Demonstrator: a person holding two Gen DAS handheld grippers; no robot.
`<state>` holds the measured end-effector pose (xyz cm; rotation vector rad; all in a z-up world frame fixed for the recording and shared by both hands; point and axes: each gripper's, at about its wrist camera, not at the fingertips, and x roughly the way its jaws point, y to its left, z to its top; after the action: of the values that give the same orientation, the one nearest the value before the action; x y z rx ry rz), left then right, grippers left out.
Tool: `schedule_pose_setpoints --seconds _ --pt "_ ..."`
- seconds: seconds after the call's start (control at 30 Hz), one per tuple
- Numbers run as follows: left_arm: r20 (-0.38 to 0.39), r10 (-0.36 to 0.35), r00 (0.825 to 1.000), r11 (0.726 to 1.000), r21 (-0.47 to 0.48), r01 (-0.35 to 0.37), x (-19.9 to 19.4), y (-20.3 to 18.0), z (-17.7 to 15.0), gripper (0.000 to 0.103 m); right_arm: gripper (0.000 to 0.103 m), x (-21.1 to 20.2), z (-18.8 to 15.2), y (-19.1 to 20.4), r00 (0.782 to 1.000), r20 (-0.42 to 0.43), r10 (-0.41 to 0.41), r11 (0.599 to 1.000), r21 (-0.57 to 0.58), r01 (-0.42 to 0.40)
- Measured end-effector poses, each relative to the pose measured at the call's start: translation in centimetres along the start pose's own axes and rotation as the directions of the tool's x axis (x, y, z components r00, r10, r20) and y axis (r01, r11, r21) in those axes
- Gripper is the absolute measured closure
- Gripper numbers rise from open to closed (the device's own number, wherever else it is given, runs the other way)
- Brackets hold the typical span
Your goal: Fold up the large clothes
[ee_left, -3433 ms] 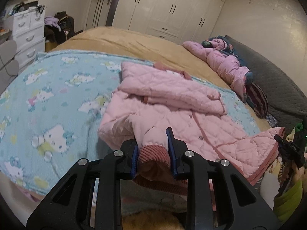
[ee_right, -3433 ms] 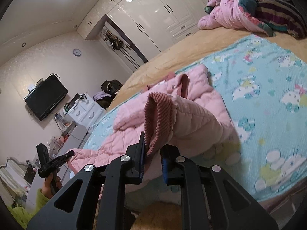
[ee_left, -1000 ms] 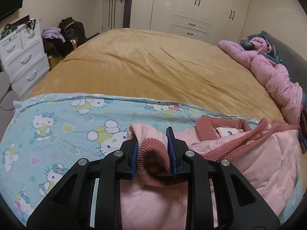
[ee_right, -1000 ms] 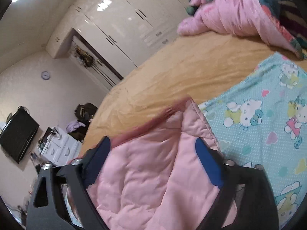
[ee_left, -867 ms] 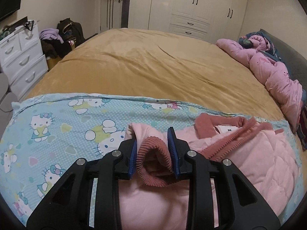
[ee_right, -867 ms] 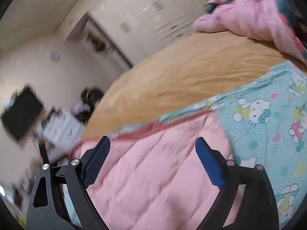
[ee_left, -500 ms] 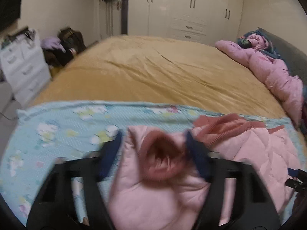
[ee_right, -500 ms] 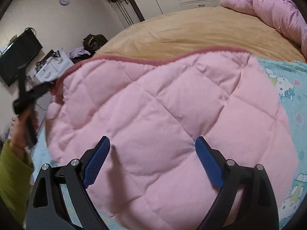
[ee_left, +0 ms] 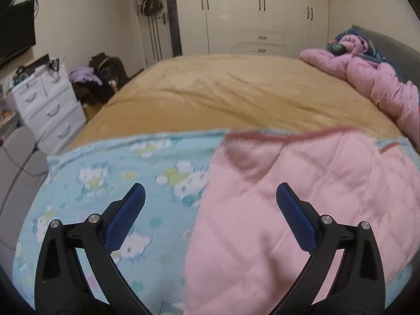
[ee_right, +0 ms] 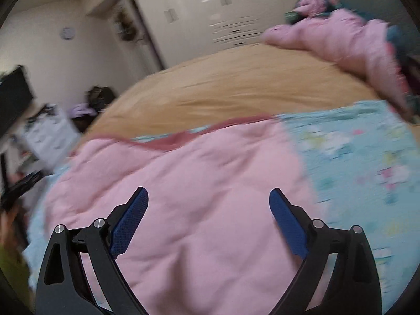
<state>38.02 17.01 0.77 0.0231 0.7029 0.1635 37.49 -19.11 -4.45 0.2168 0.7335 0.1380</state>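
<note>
Both grippers, left (ee_left: 210, 210) and right (ee_right: 207, 210), hover jaws apart over the jacket (ee_right: 197, 197); smooth it flat before regripping.

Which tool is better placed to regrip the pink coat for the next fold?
Probably right. The right tool is open with only the pink coat between its fingers. The left tool is open too, but straddles the coat's edge, half over the cartoon blanket.

A pink quilted jacket (ee_left: 302, 210) of soft matt cloth is seen, edged at 12 o'clock with ribbed darker-pink trim (ee_right: 183, 137). The blue printed blanket (ee_left: 118, 173) looks finely textured, the tan bedspread (ee_left: 236, 92) plush. Matt black plastic forms the left claw (ee_left: 210, 218), padded in dimpled blue.
</note>
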Motion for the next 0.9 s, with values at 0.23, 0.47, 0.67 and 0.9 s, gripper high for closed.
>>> schedule_pose_setpoints --seconds 0.23,0.47,0.67,0.9 --pt "-0.12 -0.153 0.981 0.981 -0.135 0.137 2.5 2.5 -5.1 0.01 0.032 3.5 -0.7 -2.5 0.991 -0.129 -0.042 0.999 0.013 0.044" --pt "-0.037 -0.198 0.979 0.978 -0.081 0.195 1.9 0.6 -4.0 0.087 0.086 1.6 -0.4 -1.9 1.0 -0.029 -0.008 0.998 -0.062 0.007" --pt "0.067 -0.176 0.982 0.98 -0.084 0.182 0.2 0.6 0.4 0.087 0.087 -1.1 4.3 -0.8 0.994 0.108 -0.005 0.996 -0.091 0.015" --pt "-0.004 -0.086 0.996 0.993 -0.084 0.085 4.8 -0.4 2.4 0.087 0.087 3.4 6.4 -0.9 0.992 0.079 -0.1 0.99 -0.089 0.107"
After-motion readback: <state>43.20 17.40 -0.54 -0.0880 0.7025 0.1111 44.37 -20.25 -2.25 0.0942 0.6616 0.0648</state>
